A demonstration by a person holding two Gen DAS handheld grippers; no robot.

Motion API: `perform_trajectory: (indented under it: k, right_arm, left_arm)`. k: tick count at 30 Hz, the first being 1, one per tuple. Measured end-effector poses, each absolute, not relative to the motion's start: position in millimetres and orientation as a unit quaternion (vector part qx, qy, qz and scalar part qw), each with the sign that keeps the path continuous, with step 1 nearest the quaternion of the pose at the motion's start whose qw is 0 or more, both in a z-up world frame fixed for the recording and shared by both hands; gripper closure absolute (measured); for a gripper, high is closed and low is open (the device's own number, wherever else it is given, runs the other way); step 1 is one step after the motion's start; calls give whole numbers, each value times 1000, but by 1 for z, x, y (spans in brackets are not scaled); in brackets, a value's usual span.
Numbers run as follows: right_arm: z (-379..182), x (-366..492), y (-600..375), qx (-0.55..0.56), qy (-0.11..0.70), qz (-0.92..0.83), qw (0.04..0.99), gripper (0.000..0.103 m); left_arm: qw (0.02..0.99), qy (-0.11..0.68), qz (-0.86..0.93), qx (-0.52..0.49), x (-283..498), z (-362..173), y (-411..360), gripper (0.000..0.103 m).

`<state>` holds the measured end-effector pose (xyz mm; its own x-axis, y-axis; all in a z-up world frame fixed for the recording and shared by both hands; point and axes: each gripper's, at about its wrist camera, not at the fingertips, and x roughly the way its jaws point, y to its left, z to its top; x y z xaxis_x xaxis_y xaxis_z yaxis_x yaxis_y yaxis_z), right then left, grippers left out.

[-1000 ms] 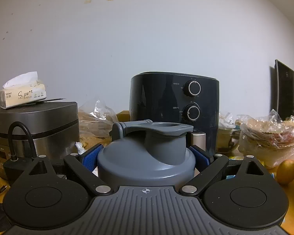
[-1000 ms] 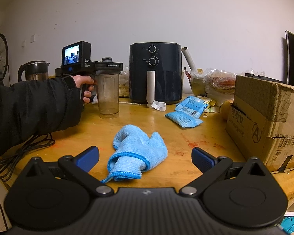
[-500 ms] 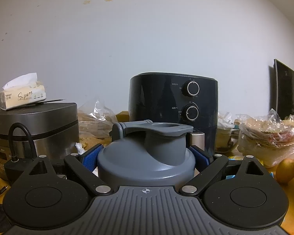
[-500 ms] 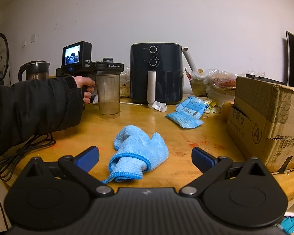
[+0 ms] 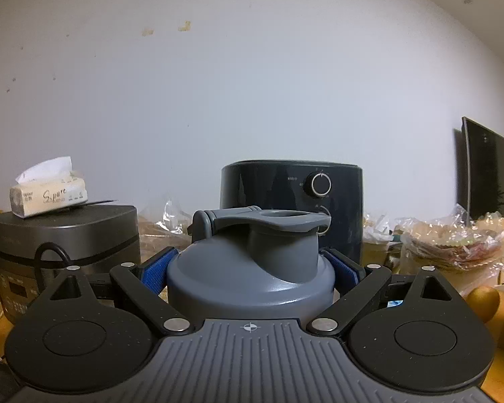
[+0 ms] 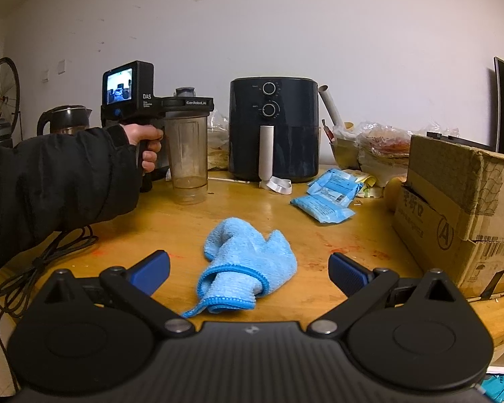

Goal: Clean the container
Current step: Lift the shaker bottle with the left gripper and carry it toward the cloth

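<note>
A clear shaker bottle (image 6: pixel 188 154) with a grey flip-top lid (image 5: pixel 252 278) stands upright at the back left of the wooden table (image 6: pixel 319 235). My left gripper (image 5: pixel 252 268) is shut on it just under the lid, with a blue pad on each side. The right wrist view shows that left gripper (image 6: pixel 188 102) held by a hand in a black sleeve (image 6: pixel 60 174). A crumpled light-blue cloth (image 6: pixel 245 252) lies on the table. My right gripper (image 6: pixel 248 268) hovers open over its near end, one finger on each side, not touching it.
A black air fryer (image 6: pixel 274 131) stands behind the bottle, and a rice cooker (image 5: pixel 64 235) with a tissue pack on top is to its left. Blue packets (image 6: pixel 329 198) and a cardboard box (image 6: pixel 460 215) fill the right. Cables (image 6: pixel 40 268) hang off the left edge.
In the left wrist view the air fryer and the rest of the background have sunk a little behind the lid. The grip on the bottle is unchanged. The right gripper has barely moved.
</note>
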<state>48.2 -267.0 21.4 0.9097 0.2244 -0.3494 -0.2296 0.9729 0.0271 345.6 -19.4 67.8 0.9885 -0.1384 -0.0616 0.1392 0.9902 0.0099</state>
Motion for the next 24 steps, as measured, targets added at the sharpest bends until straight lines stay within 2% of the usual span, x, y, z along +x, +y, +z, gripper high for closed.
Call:
perform_trajectory:
  k: [24]
  right_arm:
    - [24,41,-267,-3,165,121,979,0]
  left_arm:
    - [996,43,-72,4,306,77,-13,9]
